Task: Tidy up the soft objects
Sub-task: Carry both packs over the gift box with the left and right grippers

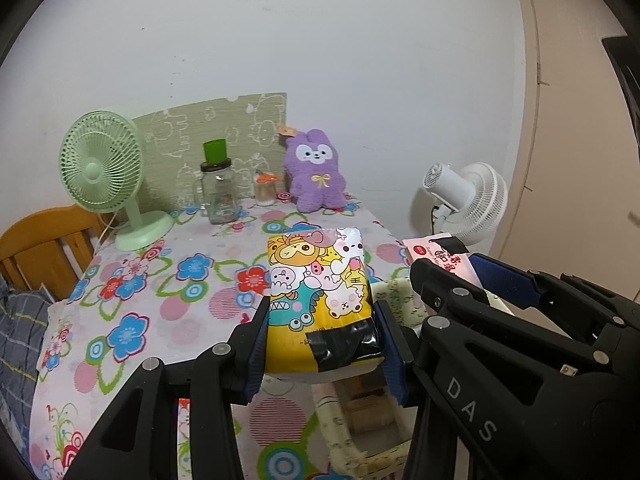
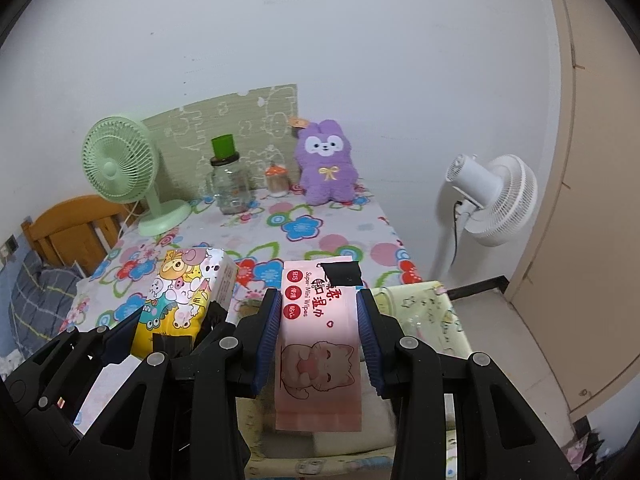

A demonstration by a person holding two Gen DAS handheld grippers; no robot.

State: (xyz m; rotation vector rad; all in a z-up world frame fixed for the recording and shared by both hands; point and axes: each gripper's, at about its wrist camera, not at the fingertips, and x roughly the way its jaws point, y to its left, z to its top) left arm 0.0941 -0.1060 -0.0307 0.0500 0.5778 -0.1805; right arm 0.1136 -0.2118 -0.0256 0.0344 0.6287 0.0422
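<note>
My left gripper (image 1: 322, 316) is shut on a yellow tissue pack (image 1: 320, 292) printed with cartoon animals, held above the near edge of the flowered table (image 1: 168, 280). My right gripper (image 2: 318, 320) is shut on a pink pack of mini wipes (image 2: 318, 336) with a cat drawing. The right gripper (image 1: 452, 276) and its pink pack (image 1: 432, 252) show at the right of the left wrist view. The tissue pack (image 2: 180, 296) shows at the left of the right wrist view. A purple plush rabbit (image 1: 316, 176) sits upright at the back of the table against the wall.
A green desk fan (image 1: 108, 172), a glass jar with a green cup on it (image 1: 218, 188) and a small orange-lidded jar (image 1: 266, 190) stand at the back of the table. A pale fabric basket (image 2: 424, 312) sits below both grippers. A white floor fan (image 2: 492, 196) stands right; a wooden chair (image 1: 44, 252) left.
</note>
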